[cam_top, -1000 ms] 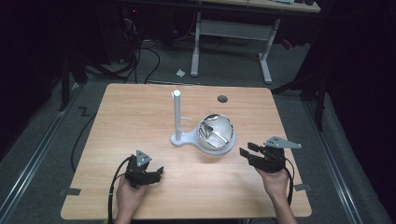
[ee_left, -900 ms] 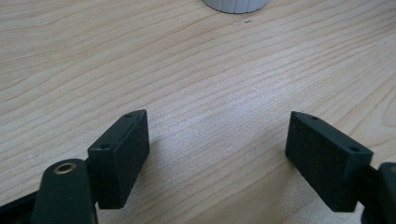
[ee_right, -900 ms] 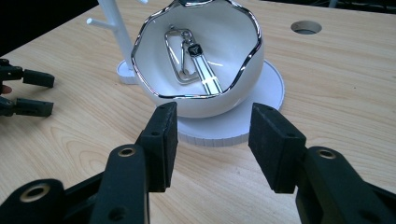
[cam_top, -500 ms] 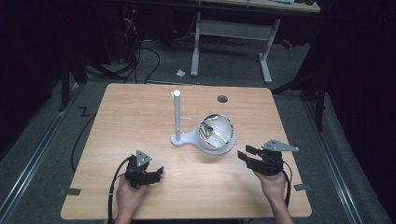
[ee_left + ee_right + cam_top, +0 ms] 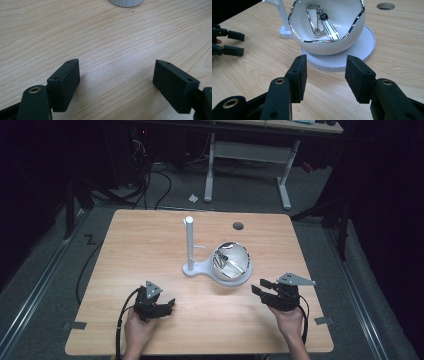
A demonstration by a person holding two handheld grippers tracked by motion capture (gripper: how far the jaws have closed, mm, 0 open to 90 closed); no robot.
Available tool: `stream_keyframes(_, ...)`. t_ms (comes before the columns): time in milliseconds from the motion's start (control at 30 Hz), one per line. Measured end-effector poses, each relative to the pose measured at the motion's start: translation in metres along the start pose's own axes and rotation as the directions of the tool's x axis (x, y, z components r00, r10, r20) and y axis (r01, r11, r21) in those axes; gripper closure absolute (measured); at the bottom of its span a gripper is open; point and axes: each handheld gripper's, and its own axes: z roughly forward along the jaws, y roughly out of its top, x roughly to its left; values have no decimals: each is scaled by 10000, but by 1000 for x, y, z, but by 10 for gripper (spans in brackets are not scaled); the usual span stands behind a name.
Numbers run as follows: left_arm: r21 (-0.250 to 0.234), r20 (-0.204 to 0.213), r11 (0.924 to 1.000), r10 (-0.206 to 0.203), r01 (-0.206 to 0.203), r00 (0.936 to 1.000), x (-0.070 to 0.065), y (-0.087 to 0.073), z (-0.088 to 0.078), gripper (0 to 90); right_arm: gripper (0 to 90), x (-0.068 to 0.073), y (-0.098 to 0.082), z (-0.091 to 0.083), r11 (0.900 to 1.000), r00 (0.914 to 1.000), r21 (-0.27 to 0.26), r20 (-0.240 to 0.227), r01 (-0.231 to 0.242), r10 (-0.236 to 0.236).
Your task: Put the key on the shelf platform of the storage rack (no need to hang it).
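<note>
While both forearms come in over the near edge of the wooden table point(image 5: 150, 235), the left hand point(image 5: 136, 329) holds the left gripper point(image 5: 167, 304) low over the boards, its jaws spread wide with nothing but bare wood grain between them in the left gripper view. The right hand point(image 5: 288, 321) holds the right gripper point(image 5: 260, 287) at much the same height, aimed toward the middle of the table; its jaws too stand apart and empty, with the grey three-cornered plate point(image 5: 296, 279) riding on top. Just ahead of the right gripper's open jaws — near, not touching — sits a glossy white bowl point(image 5: 329, 43) with a wavy silver rim, resting on the round ribbed base point(image 5: 362, 47) of a white stand. Inside the bowl lies a metal key clip point(image 5: 314, 21) with a shiny strap (its exact make is hard to tell), lying against the bowl's inner wall. Beyond the bowl, to its left from the right gripper, a slim white post point(image 5: 189, 244) rises upright from the same stand, with a short peg on its side. Farther ahead and to the right of the right gripper is a round cable hole point(image 5: 385, 6) in the tabletop. From the left gripper, the ribbed edge of the stand's base shows straight ahead — well apart from its jaws.
</note>
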Motion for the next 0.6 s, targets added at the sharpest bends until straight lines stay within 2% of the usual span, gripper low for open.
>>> stream_keyframes(600, 2, -2, 10000, 5, -5, 10000, 0, 0, 0, 221, 513, 9, -12, 12, 9997, 9998, 217, -162, 136, -133)
